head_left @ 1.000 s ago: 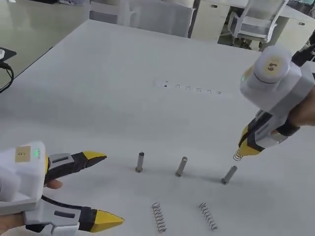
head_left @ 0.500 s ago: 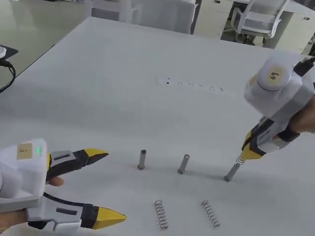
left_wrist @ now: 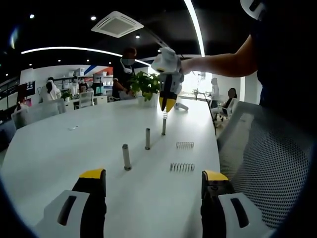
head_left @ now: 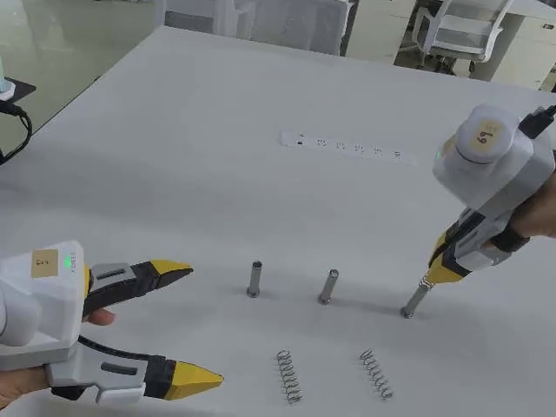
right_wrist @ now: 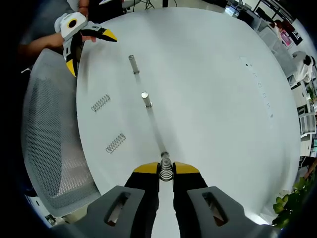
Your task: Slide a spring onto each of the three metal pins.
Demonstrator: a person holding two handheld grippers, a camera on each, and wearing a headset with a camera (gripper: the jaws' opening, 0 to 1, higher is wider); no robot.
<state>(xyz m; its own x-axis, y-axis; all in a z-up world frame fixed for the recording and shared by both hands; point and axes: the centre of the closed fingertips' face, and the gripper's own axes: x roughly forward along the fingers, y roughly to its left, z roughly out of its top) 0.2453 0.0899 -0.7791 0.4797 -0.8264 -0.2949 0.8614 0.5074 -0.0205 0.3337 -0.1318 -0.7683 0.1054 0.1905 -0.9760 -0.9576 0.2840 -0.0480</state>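
Observation:
Three short metal pins stand in a row on the white table: left pin [head_left: 254, 279], middle pin [head_left: 328, 286], right pin [head_left: 415, 299]. My right gripper [head_left: 440, 274] is shut on a small spring [right_wrist: 166, 170], and the spring's lower end sits over the top of the right pin [right_wrist: 164, 155]. Two loose springs lie flat in front of the pins, one [head_left: 289, 375] on the left, the other [head_left: 376, 373] on the right. My left gripper [head_left: 193, 323] hovers open at the near left, with nothing between its fingers, apart from the pins.
A white power strip [head_left: 352, 147] lies further back on the table. Office chairs [head_left: 456, 30] stand beyond the far edge. A mesh chair [right_wrist: 49, 144] sits close to the table's near side. People [left_wrist: 126, 69] stand in the distance.
My right gripper has come down and slightly right, bringing the spring from just above the right pin onto its top. The left gripper has hardly moved.

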